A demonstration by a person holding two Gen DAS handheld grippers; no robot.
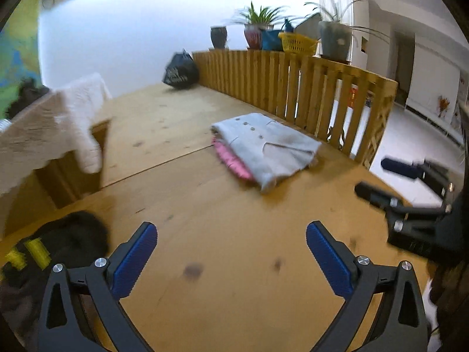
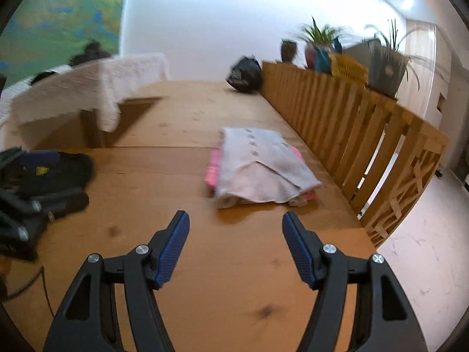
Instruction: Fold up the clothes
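A folded grey buttoned garment [image 1: 265,143] [image 2: 262,165] lies on a folded pink one [image 1: 231,161] [image 2: 212,170], stacked on the wooden table [image 1: 234,249] near the slatted rail. My left gripper [image 1: 231,236] hovers over bare wood short of the stack, jaws wide open and empty. My right gripper [image 2: 236,223] is also open with nothing between its blue pads, just short of the stack's near edge. A dark garment with yellow print [image 1: 58,249] [image 2: 49,173] lies in a heap at the left. The right gripper [image 1: 378,176] shows at the right edge of the left wrist view.
A wooden slatted rail [image 1: 307,88] [image 2: 351,123] borders the table's right side, topped by potted plants [image 1: 258,26] and a yellow basket [image 1: 296,42]. A black bag [image 1: 180,72] [image 2: 244,76] sits at the far end. A white cloth [image 1: 67,117] [image 2: 88,94] drapes a chair at left.
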